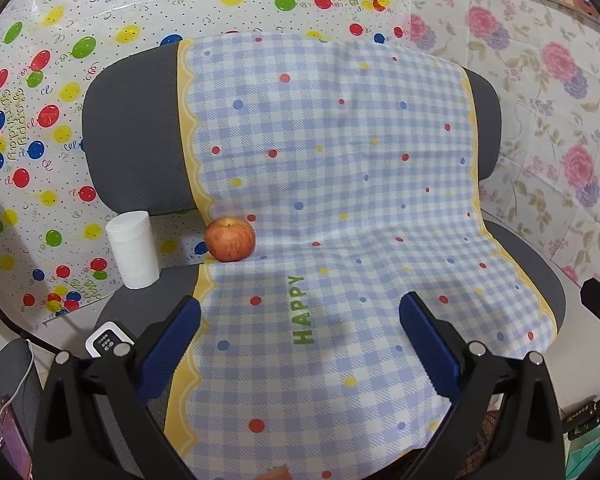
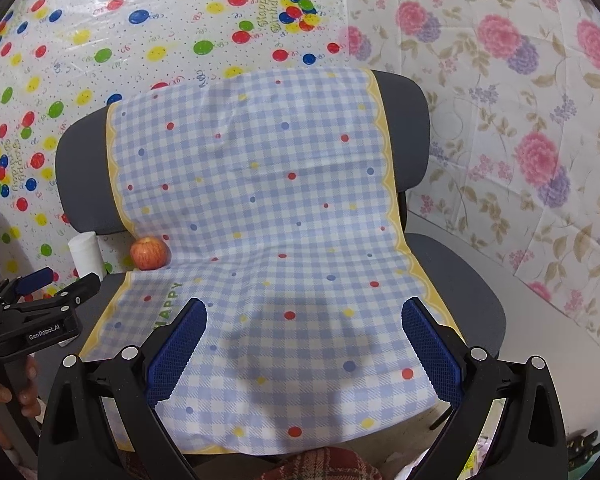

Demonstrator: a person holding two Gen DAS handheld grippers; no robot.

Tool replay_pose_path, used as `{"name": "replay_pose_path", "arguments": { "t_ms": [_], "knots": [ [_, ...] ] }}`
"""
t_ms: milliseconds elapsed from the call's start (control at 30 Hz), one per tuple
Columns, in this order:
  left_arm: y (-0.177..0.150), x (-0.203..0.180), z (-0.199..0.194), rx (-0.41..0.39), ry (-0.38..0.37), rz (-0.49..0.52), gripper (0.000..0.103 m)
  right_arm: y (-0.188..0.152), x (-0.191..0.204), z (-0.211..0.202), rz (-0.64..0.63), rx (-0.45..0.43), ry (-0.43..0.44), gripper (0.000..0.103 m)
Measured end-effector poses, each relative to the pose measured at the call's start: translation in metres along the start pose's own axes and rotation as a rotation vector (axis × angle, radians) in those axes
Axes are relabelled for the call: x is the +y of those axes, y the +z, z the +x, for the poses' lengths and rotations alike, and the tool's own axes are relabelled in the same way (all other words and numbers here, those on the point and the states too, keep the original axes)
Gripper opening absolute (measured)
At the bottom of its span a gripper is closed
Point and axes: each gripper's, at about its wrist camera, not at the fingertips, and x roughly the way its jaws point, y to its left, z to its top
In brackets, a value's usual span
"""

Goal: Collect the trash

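Both claws, left claw [image 1: 300, 320] and right claw [image 2: 304, 322], gape empty; approach the white paper cup [image 1: 133, 250] at the chair seat's back-left corner squarely; bypass the red apple [image 1: 230, 239].

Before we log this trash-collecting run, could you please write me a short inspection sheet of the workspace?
Surface: grey office chair draped with a blue checked cloth printed HAPPY.
Job's things: white paper cup upside down on the seat's left edge; no obvious litter or bin seen.
Clutter: apple where seat meets backrest, beside the cup, apart from it; small white device by the seat's left front.
Grippers: left tongs open and empty over the cloth; right tongs likewise.
Cables: white cable at lower left.
Surroundings: balloon sheet behind left, floral sheet behind right.
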Motion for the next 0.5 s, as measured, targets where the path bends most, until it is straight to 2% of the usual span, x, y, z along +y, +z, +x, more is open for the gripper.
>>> {"name": "replay_pose_path", "arguments": {
  "t_ms": [500],
  "knots": [
    [0.002, 0.0, 0.009, 0.015, 0.005, -0.002, 0.097, -0.003, -0.005, 0.015, 0.014, 0.033, 0.01, 0.097]
  ]
}}
